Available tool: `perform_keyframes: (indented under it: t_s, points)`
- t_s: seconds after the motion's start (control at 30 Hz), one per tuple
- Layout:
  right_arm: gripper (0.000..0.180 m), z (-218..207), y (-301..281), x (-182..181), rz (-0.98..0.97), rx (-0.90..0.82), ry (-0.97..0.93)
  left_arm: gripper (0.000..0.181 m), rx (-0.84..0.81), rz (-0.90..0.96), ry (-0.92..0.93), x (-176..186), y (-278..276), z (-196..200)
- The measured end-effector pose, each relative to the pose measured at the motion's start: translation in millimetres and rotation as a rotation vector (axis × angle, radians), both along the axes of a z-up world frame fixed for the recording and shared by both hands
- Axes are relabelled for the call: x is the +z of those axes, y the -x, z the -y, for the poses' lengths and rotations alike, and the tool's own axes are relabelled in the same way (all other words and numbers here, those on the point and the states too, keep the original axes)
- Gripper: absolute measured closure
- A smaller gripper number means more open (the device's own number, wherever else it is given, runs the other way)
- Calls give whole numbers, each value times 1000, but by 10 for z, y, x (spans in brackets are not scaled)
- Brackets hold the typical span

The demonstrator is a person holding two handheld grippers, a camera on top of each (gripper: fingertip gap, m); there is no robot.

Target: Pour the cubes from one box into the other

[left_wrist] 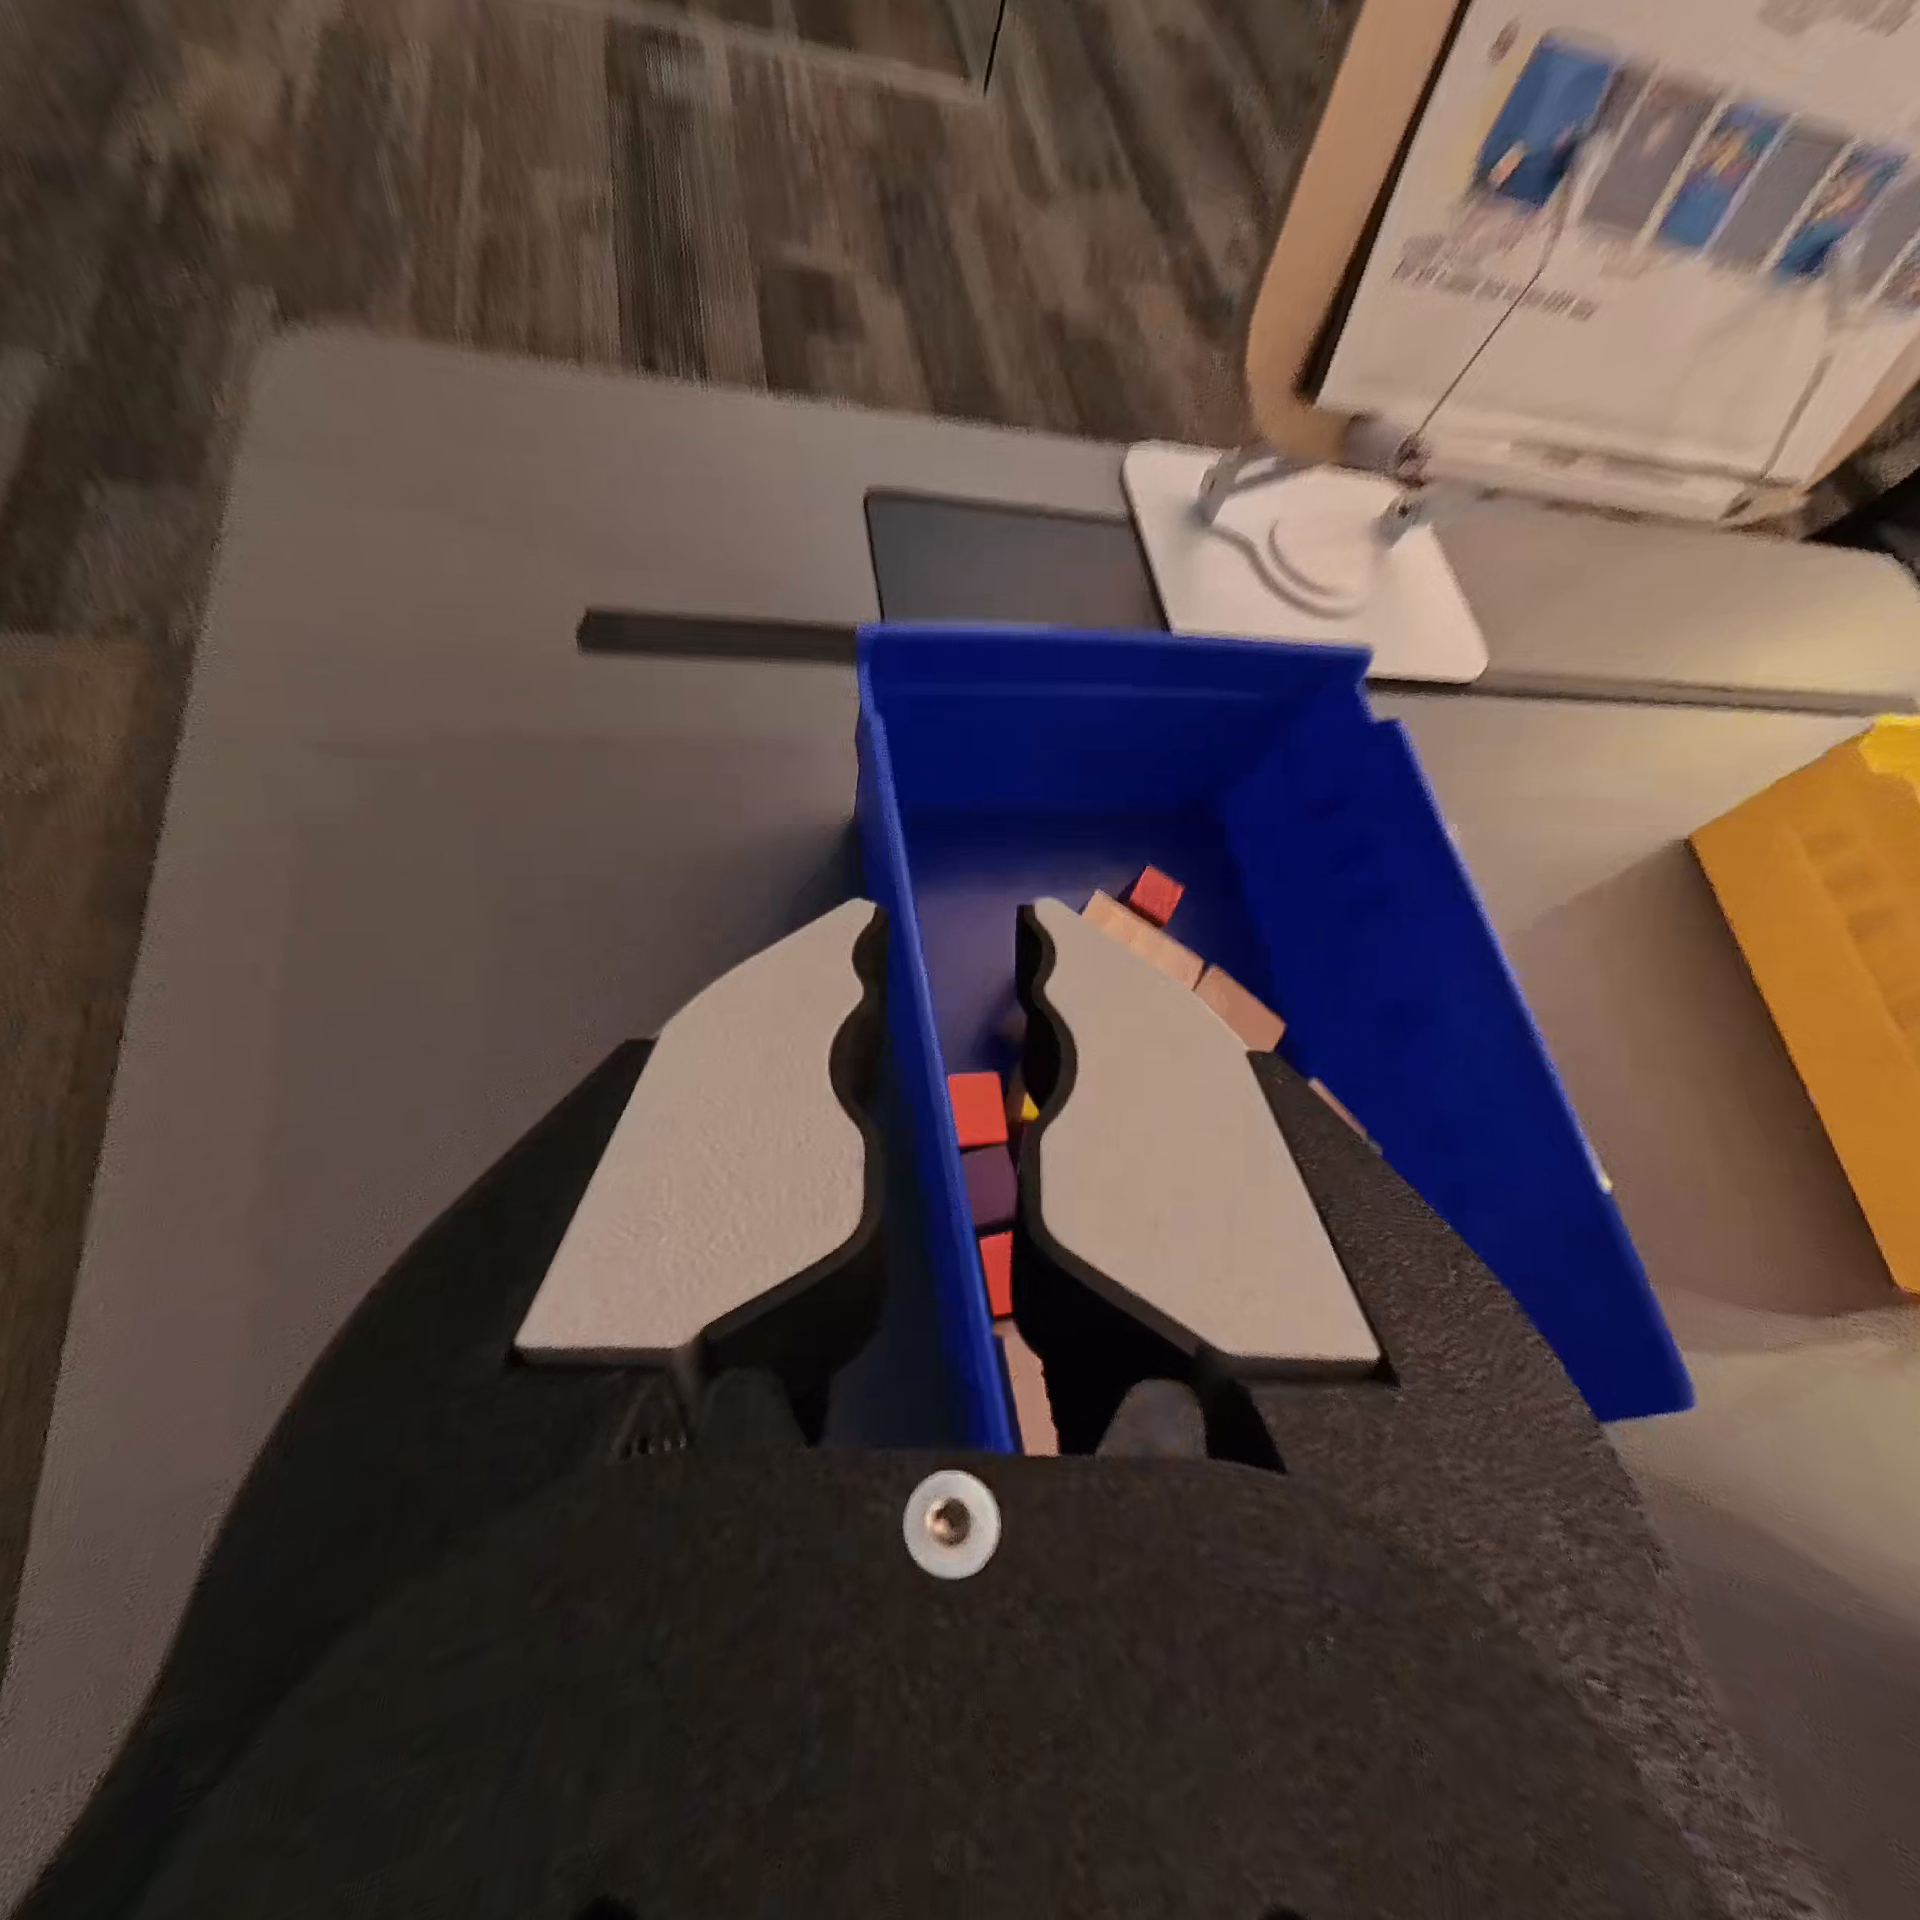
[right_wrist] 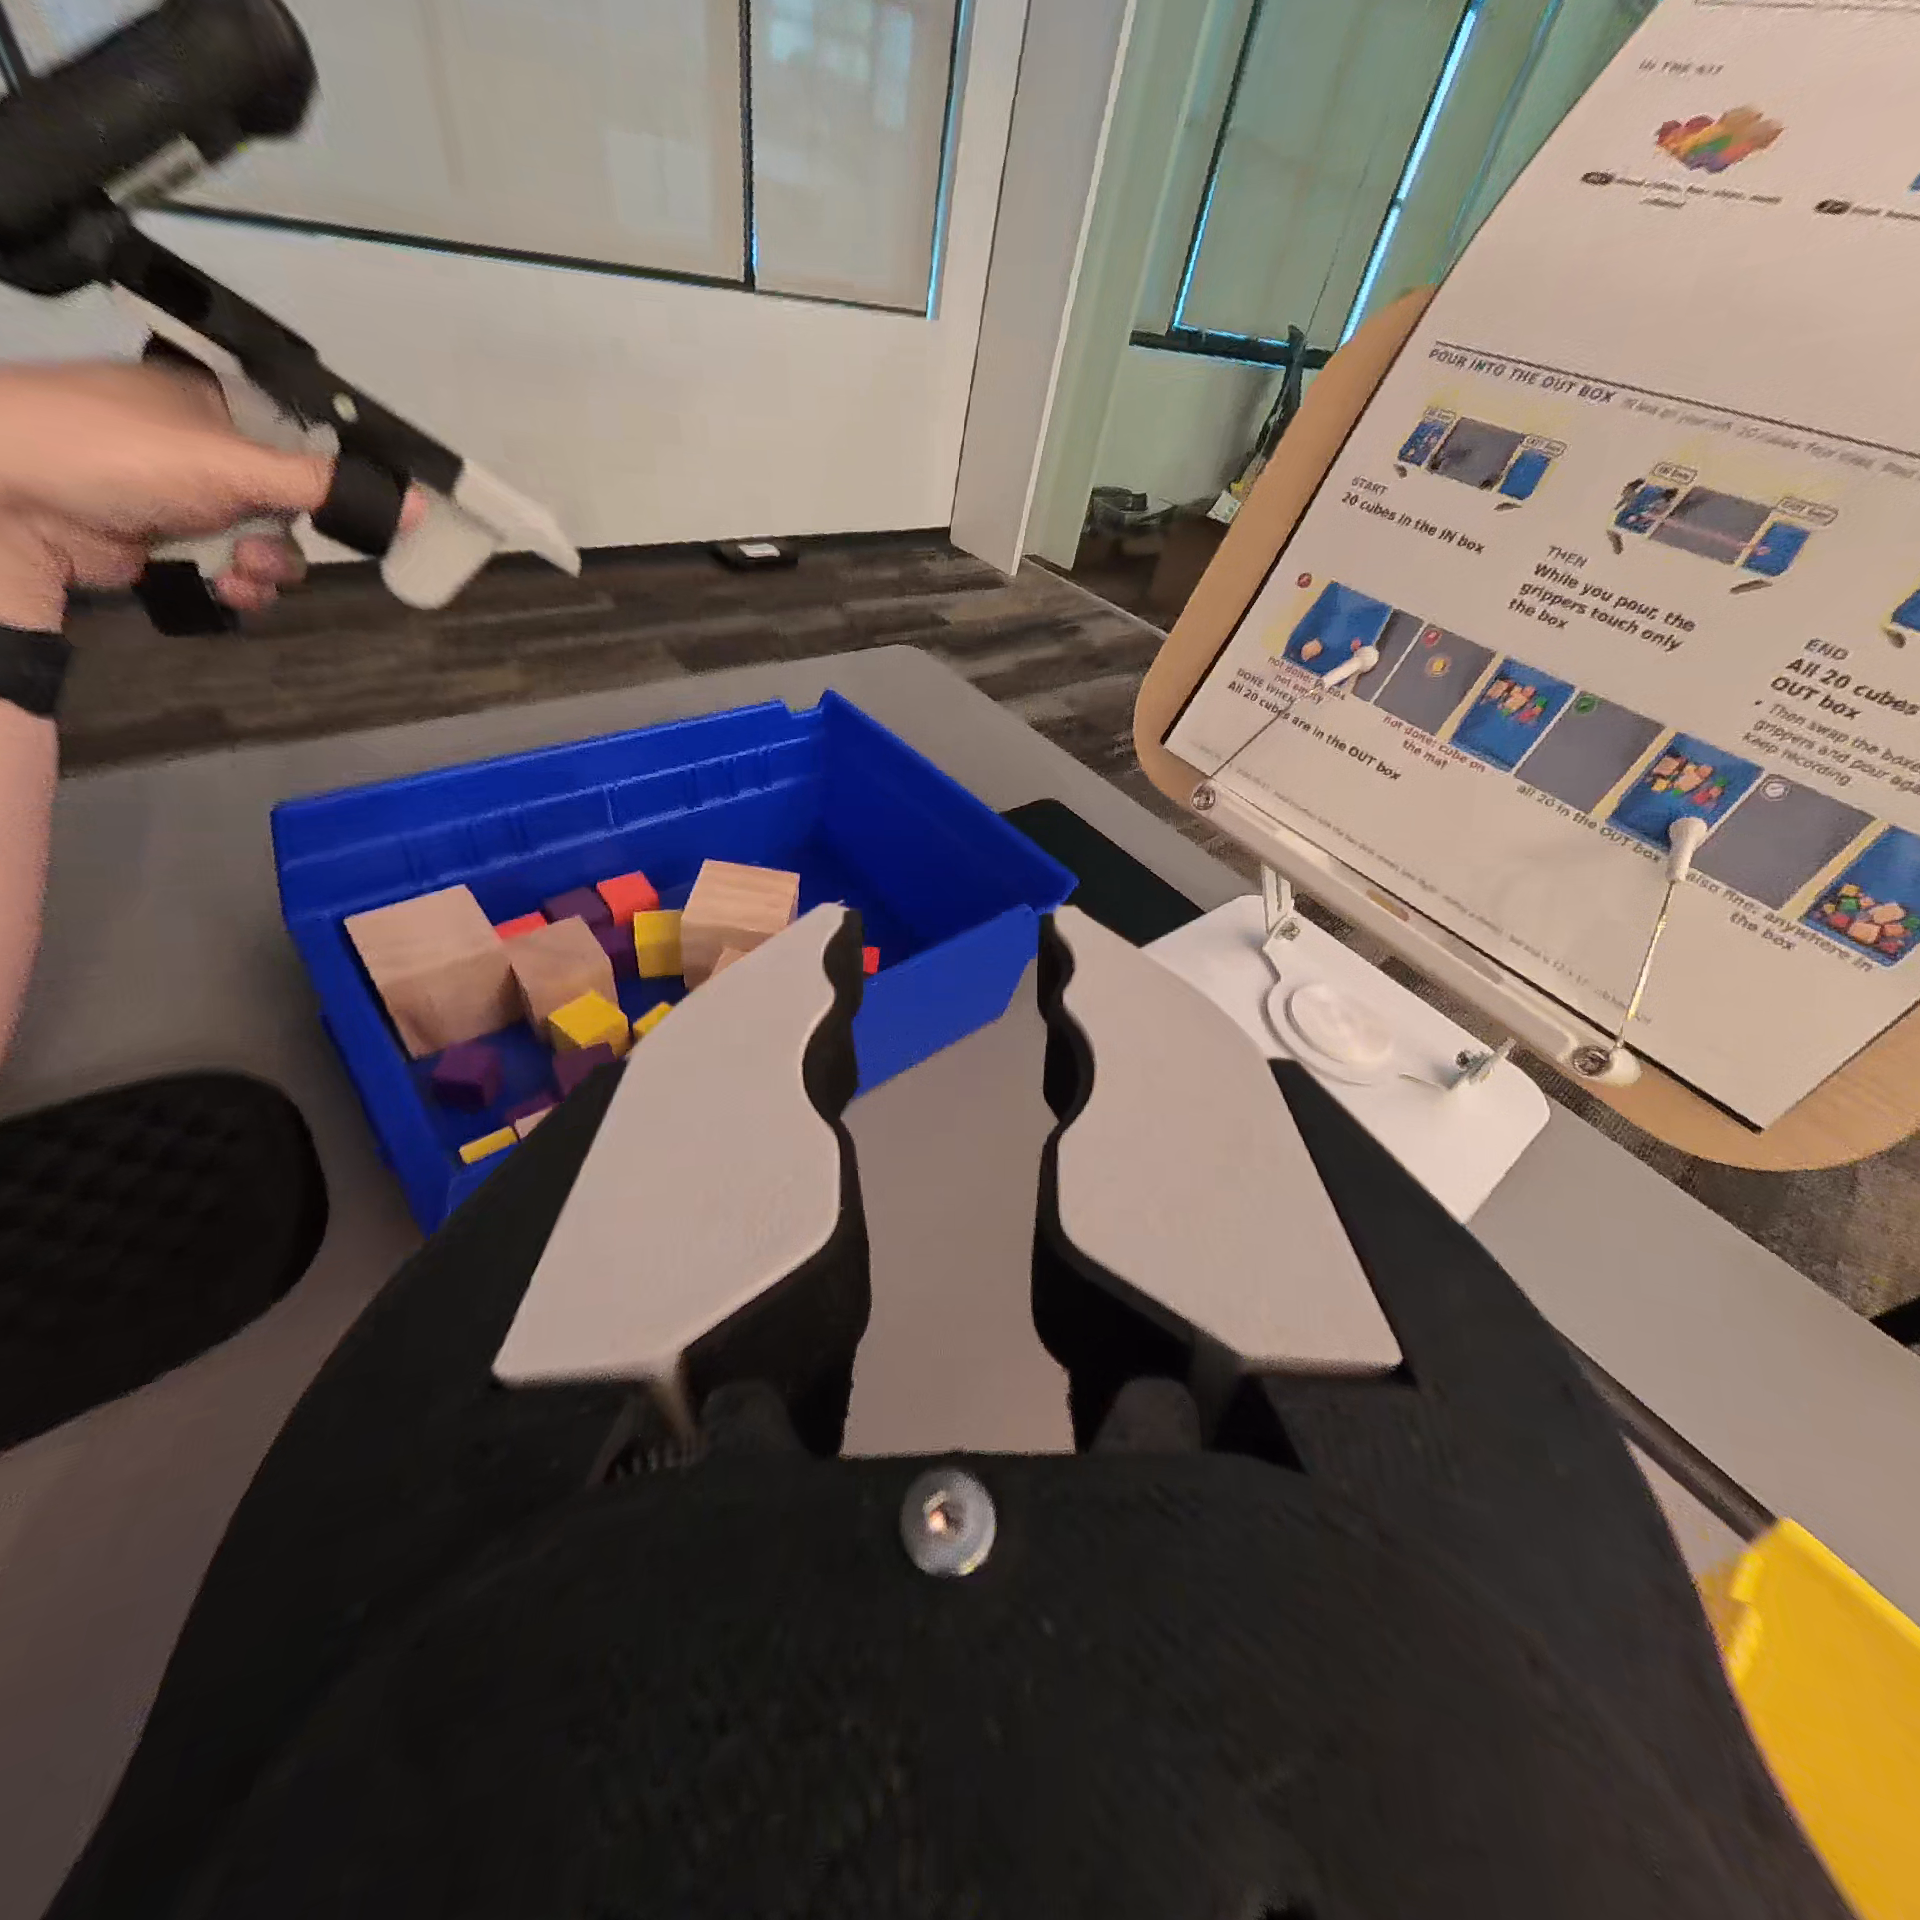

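Left gripper (left_wrist: 951, 925) straddles the blue box (left_wrist: 1340, 935) wall, parted; right gripper (right_wrist: 948, 925) parted, empty. Cubes (right_wrist: 582, 961) lie clearest in the right view.

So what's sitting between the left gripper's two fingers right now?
The left wrist view shows the blue box's side wall between the left gripper's fingers, one finger outside it, one inside among the cubes.
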State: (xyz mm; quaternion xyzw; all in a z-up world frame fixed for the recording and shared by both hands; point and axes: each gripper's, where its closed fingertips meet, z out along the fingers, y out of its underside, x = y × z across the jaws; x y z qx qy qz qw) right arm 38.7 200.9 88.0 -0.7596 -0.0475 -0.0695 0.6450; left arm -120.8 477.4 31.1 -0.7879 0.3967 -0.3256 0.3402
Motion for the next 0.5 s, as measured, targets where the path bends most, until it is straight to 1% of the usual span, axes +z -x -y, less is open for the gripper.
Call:
perform_keyframes:
  t_s: [0.07, 0.17, 0.23, 0.3, 0.37, 0.47, 0.5]
  points:
    - [147, -80, 34, -44, -19, 1, 18, 155, -24, -60, 63, -207, -37, 0]
    - [146, -146, 95, -103, -55, 14, 20, 152, -49, -84, 140, -385, -119, -1]
    - [147, -169, 131, -117, -97, 29, 3, 142, -17, -120, 146, -489, -125, -73]
    - [146, -182, 138, -141, -135, 34, -1, 138, -3, -171, 151, -598, -117, -111]
    - [146, -184, 128, -182, -157, 30, 9, 138, -24, -186, 169, -670, -159, -91]
    - [146, -202, 109, -317, -186, 22, 75, 139, -45, -216, 194, -776, -209, -64]
    - [147, -213, 105, -382, -196, 17, 107, 144, -52, -230, 198, -812, -220, -57]
